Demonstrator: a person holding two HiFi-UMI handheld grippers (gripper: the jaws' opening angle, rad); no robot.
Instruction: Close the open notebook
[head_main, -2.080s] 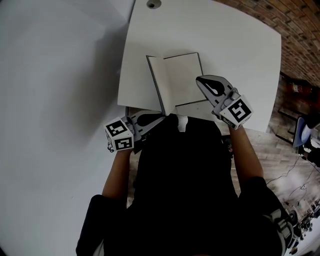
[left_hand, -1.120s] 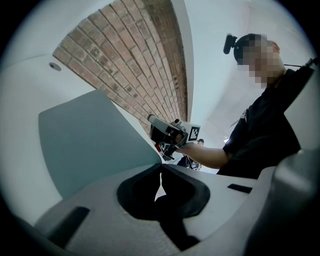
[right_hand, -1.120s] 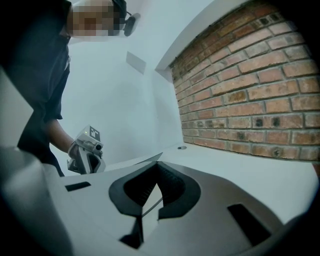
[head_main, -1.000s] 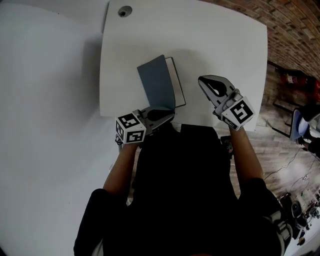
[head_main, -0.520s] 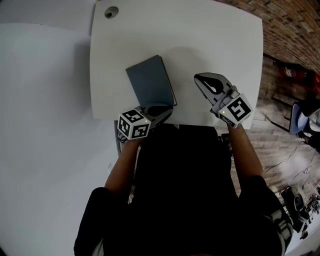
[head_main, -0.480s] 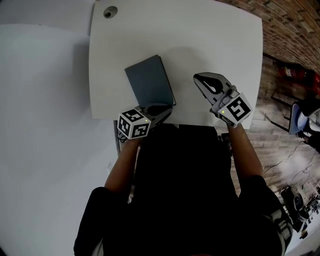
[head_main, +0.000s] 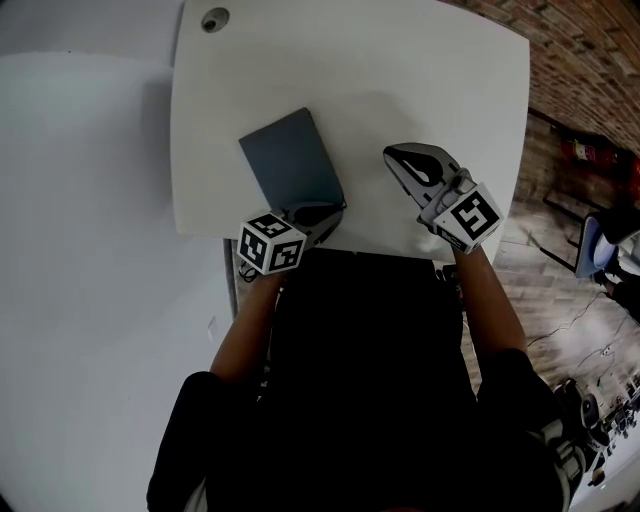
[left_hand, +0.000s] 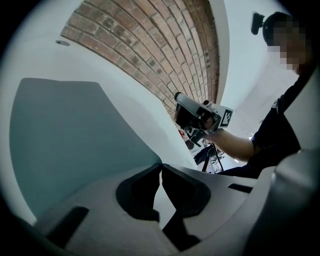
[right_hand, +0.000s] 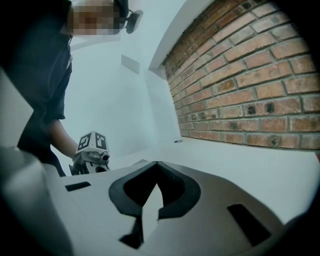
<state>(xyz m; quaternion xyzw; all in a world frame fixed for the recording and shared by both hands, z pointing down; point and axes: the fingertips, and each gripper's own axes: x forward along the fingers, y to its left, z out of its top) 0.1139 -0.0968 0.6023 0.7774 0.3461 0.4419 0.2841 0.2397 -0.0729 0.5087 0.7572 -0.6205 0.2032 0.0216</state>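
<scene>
The notebook lies closed on the white table, its grey-blue cover up. In the left gripper view the cover fills the left half. My left gripper is shut at the notebook's near right corner, tips together right at the cover's edge, and nothing shows between them. My right gripper hovers over bare table to the right of the notebook, apart from it, also shut and empty. Each gripper shows in the other's view: the right gripper and the left gripper.
A round cable hole sits at the table's far left corner. A brick wall runs along the table's far side. The table's near edge is just under my hands. Cluttered floor lies to the right.
The notebook's cover, standing half raised a second ago, has come down flat. My left gripper sank with it toward the near right corner. The right gripper barely shifted.
</scene>
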